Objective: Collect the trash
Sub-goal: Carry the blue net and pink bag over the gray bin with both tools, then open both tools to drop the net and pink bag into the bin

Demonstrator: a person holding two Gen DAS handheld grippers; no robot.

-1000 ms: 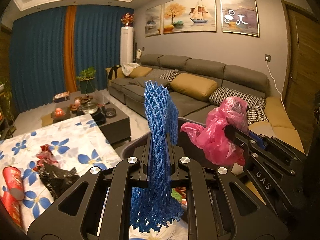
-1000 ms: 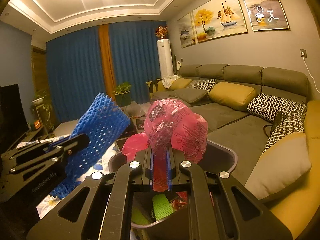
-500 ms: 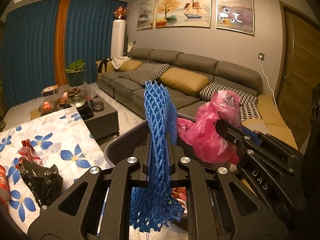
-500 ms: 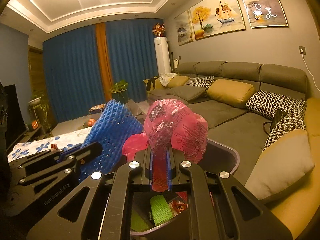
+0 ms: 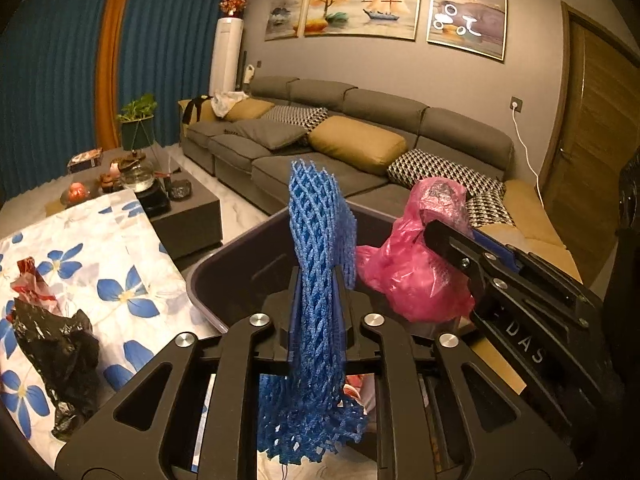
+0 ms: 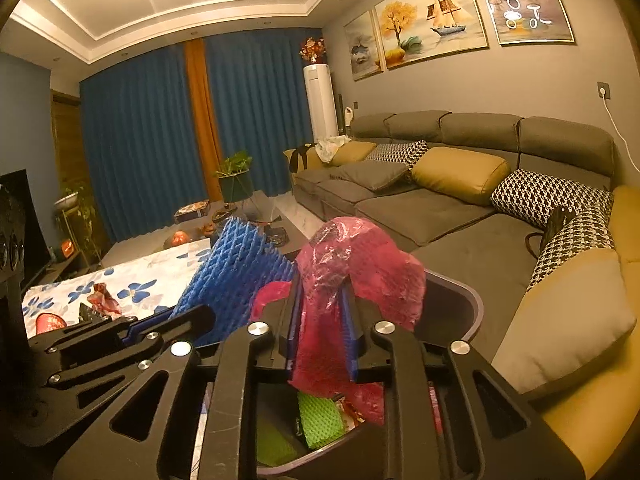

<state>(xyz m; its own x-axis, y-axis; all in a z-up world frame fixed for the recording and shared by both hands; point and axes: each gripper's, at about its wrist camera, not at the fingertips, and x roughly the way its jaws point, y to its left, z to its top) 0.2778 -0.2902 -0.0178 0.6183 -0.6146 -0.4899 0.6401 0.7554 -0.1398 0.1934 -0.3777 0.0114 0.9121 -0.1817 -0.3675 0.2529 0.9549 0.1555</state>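
Jaws just starting to part, the left gripper (image 5: pixel 316 312) has a blue foam fruit net (image 5: pixel 316 240) standing upright between its blue pads, the mesh still filling the gap and its frayed lower end hanging below the fingers. Beside it, the right gripper (image 6: pixel 322 320) is likewise easing open around a crumpled pink plastic bag (image 6: pixel 352 264), which bulges above the fingers and trails below them. Both pieces of trash hang over a dark, purple-rimmed waste bin (image 5: pixel 224 256); in the right wrist view, green foam netting (image 6: pixel 320 420) and other wrappers lie inside it. From the left wrist view the right gripper (image 5: pixel 444 236) reaches in from the right edge with the pink bag (image 5: pixel 416 272) at its tip; from the right wrist view the left gripper (image 6: pixel 200 316) comes in from the left with the blue net (image 6: pixel 236 276). To the bin's left, a table under a white cloth with blue flowers (image 5: pixel 100 248) carries a crumpled black plastic bag (image 5: pixel 60 352) and a red wrapper (image 5: pixel 30 280). Behind stretches a grey sectional sofa (image 5: pixel 360 148) with mustard cushions, blue curtains (image 5: pixel 52 92) and a dark coffee table (image 5: pixel 188 204).
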